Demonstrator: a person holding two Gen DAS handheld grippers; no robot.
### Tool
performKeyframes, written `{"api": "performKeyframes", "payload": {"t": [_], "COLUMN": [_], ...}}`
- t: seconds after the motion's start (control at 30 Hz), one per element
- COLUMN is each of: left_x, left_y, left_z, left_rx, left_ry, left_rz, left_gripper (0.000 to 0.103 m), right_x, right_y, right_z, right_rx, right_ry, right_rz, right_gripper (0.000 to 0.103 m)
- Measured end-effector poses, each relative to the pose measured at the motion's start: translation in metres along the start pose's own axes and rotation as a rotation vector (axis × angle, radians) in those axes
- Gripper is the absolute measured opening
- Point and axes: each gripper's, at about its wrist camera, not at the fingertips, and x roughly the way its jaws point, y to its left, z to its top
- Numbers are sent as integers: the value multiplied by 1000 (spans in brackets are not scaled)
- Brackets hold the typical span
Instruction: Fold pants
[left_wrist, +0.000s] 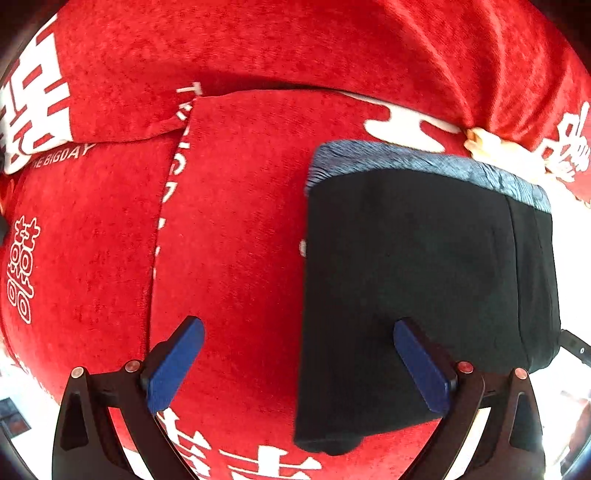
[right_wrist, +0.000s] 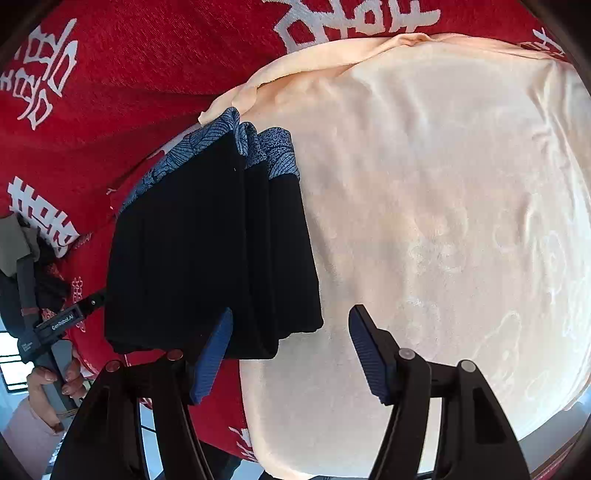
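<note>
On the red cover (left_wrist: 240, 221), folded pants (left_wrist: 424, 277) lie; both grippers' fingers (left_wrist: 177, 363) (right_wrist: 216, 354) spread wide, empty.

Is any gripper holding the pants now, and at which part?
Nothing is held. The left gripper and right gripper are open above the folded pants.

Each handheld gripper has a black angular plastic frame with triangular cut-outs, round red or silver pivot screws, and two ribbed blue rectangular finger pads (left_wrist: 176, 363). In the right wrist view, at the far left, the left gripper's grey handle (right_wrist: 55, 354) carries a black bracket printed "GenRobot.AI"; the person's hand (right_wrist: 51, 380) has a pale pink sleeve (right_wrist: 26, 432).
</note>
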Motion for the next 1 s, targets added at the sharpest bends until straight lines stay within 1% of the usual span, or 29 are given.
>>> {"api": "performKeyframes", "payload": {"t": [0.1,0.17,0.3,0.37,0.47,0.77,0.83,1.0], "left_x": [1,1,2,2,2,2,3,6], "left_y": [-9,-14,-17,-18,-18,-21,-22,-26], "left_z": [-4,-8,-12,-13,-13,-13,-13,-10], "left_rx": [12,19,5,1,1,-11,-15,-2], "left_ry": [6,3,-2,0,-6,-13,-10,-2], "left_rz": [-1,6,13,15,19,43,41,39], "left_gripper": [103,103,103,103,103,103,103,103], "right_x": [-4,-3,14,16,18,15,15,12], "right_y": [3,6,11,9,6,4,4,-10], "right_z": [-2,-4,-8,-9,-9,-7,-4,5], "right_rx": [-17,-38,-78,-71,-66,-104,-113,-75], "right_ry": [-9,3,43,41,50,80,83,75], "right_rz": [31,47,18,28,39,66,81,179], "right_gripper": [69,69,69,69,72,72,72,73]}}
